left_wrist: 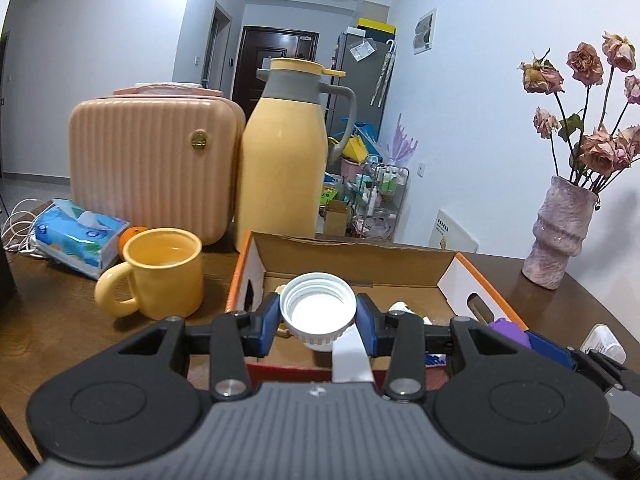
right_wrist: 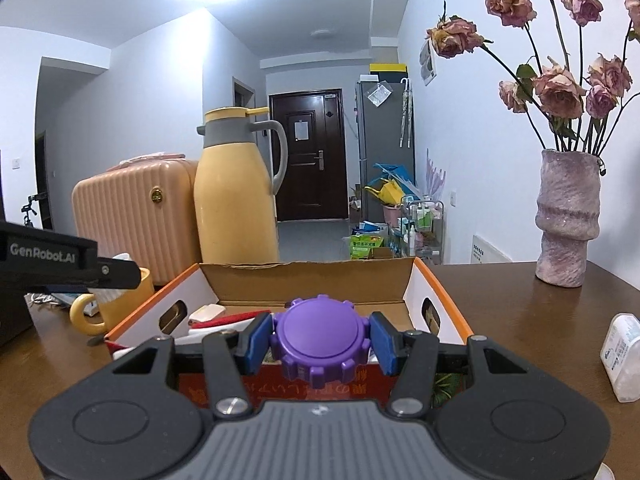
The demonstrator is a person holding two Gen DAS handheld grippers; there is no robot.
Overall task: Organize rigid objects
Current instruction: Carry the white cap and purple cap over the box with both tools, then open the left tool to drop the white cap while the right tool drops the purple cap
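Brown wooden table (right_wrist: pixel 520 308) in a white-walled room, with my cardboard box (right_wrist: pixel 436 300) in the middle of it.

My left gripper (left_wrist: pixel 318 316) is clenched on a white screw cap (left_wrist: pixel 318 306), open side facing me, just above the box's near edge; my right gripper (right_wrist: pixel 320 338) grasps a purple ridged cap (right_wrist: pixel 320 338) over the same edge. Behind the box stands a yellow thermos (left_wrist: pixel 280 160), left of it a yellow mug (left_wrist: pixel 164 276), and right of it a vase (right_wrist: pixel 568 216).
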